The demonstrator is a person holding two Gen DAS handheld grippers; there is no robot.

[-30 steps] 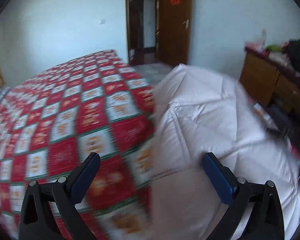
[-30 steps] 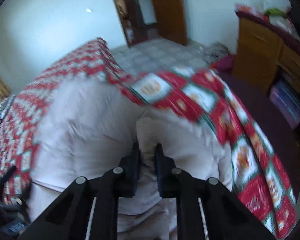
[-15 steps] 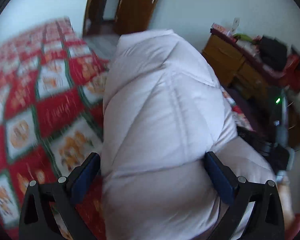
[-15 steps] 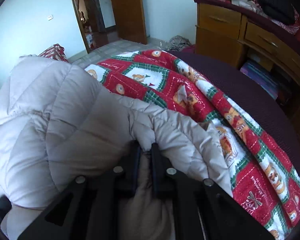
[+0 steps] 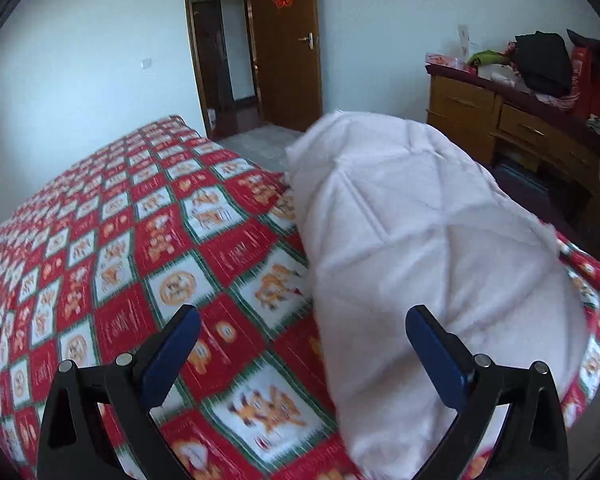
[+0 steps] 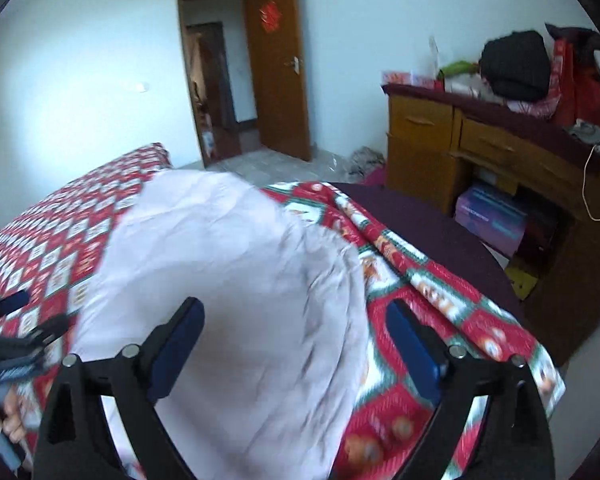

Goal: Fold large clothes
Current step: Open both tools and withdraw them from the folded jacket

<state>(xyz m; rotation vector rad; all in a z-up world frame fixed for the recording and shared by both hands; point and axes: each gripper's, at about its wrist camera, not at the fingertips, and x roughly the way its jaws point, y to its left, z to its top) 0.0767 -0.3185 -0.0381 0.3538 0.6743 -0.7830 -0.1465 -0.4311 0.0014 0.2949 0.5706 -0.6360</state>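
A large white quilted garment (image 5: 412,232) lies bunched in a long heap on the bed's red patterned cover (image 5: 112,240). It also shows in the right wrist view (image 6: 228,272). My left gripper (image 5: 302,344) is open and empty, hovering over the heap's left edge. My right gripper (image 6: 294,336) is open and empty, just above the near end of the heap. The left gripper (image 6: 16,332) shows at the left edge of the right wrist view.
A wooden dresser (image 6: 472,156) piled with clothes and bags stands to the right of the bed. A dark maroon blanket (image 6: 428,224) covers the bed's right side. An open brown door (image 5: 288,48) is at the far wall.
My right gripper has opened and let go of the white garment, which has dropped onto the bed. My left gripper has swung back to the left and stays open.
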